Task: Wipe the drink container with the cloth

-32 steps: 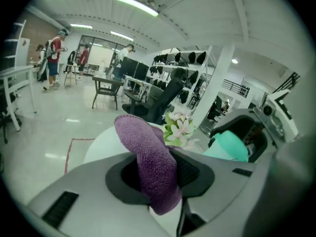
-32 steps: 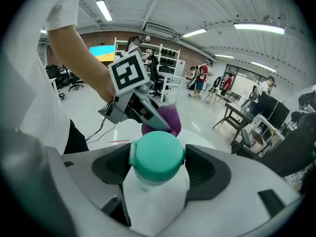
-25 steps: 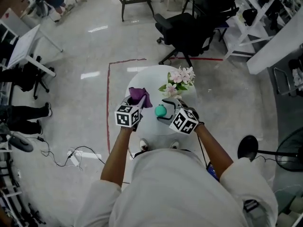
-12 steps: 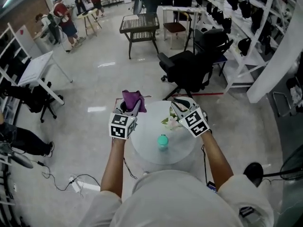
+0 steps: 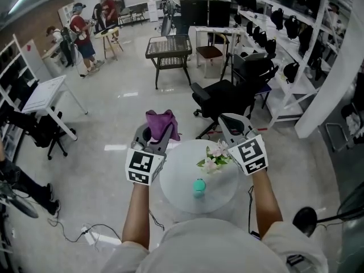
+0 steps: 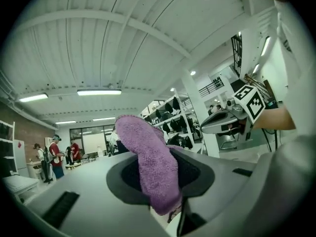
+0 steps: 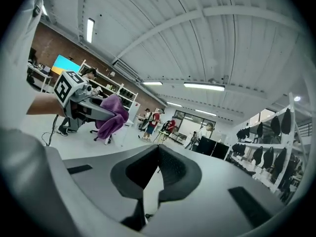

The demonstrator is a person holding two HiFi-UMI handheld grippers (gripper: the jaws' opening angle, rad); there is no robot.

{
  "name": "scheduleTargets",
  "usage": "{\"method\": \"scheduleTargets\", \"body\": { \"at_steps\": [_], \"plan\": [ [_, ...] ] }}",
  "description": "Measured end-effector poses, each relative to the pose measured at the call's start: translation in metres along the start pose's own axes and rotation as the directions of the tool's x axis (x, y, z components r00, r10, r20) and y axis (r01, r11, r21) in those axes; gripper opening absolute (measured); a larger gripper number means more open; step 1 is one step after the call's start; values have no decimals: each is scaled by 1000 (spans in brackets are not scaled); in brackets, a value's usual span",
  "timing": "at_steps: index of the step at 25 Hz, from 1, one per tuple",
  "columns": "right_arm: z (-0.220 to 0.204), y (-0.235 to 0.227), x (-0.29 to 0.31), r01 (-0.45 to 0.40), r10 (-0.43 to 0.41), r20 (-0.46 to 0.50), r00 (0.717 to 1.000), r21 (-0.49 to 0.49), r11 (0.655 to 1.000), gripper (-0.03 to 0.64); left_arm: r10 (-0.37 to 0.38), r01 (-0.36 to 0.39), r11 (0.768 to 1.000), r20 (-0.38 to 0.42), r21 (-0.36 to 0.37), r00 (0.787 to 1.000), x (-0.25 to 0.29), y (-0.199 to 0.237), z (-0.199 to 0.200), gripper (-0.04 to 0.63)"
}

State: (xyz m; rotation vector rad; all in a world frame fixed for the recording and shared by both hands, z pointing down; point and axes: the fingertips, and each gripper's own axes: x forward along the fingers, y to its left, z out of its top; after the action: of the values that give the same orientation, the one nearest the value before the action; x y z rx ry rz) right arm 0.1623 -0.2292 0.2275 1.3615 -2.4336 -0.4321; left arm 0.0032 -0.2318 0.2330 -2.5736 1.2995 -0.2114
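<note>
The left gripper (image 5: pixel 154 136) clamps the purple cloth (image 5: pixel 161 122), held up in the air. The right gripper (image 5: pixel 230 122) has just been closing its jaws, which now meet on nothing. The teal drink container (image 5: pixel 198 185) stands on the round white table (image 5: pixel 176 178) below, near the flowers (image 5: pixel 215 156)

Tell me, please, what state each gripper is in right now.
Left gripper: shut on the purple cloth.
Right gripper: just closed, nothing between its jaws.

On the counter (image 5: pixel 176 175), the drink container (image 5: pixel 198 186) stands nearer me than the flowers (image 5: pixel 214 157); the cloth (image 5: pixel 161 122) sits in my left tongs (image 5: pixel 155 132).
</note>
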Motion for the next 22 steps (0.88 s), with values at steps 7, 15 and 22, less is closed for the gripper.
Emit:
{"method": "scheduleTargets", "body": {
  "at_steps": [7,15,22],
  "plan": [
    [18,13,-4,-19,19,2,1000,-23,1000,14,18,-19,1000,37,19,999,-10,5,22,127],
    [9,15,-1,-9,9,-24,1000,-17,1000,14,5,-6,1000,38,30,999,-15,-1,22,127],
    [9,12,-1,-11,10,-30,1000,-14,1000,14,1,-1,1000,23,28,1000,-14,-2,22,127]
  ]
}}
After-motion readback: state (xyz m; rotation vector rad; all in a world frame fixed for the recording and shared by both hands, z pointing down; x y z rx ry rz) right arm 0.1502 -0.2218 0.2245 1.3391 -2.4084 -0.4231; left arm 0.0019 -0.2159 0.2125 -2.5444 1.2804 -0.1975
